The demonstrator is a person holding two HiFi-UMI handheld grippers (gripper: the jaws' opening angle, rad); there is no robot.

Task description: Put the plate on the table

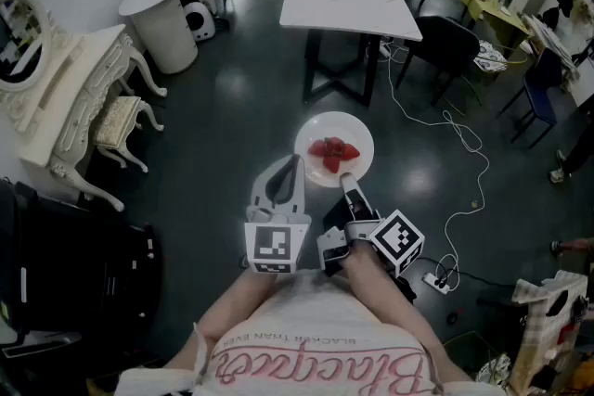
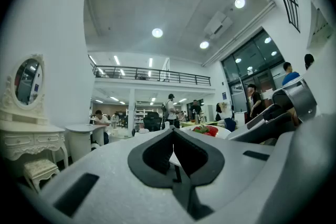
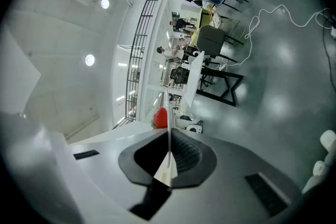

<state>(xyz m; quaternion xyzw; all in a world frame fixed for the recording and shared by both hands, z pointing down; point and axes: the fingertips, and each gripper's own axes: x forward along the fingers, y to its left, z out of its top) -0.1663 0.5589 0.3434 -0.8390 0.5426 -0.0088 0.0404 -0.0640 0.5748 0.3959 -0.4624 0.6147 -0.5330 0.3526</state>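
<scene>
Straight ahead across the dark glossy floor (image 1: 232, 107) stands the white square-topped bench (image 1: 348, 5), well apart from the round white plate (image 1: 360, 139), which hangs level in the air between it and me with red strawberries (image 1: 332, 151) on it. My right tool (image 1: 346, 183) is clamped on the plate's near rim, thin and smooth between ribbed dark pads (image 3: 190, 157). My left tool (image 1: 291, 164), just beside the left rim, is closed on nothing.

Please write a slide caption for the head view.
Right gripper holds a plate of strawberries above the floor, white table ahead.
</scene>
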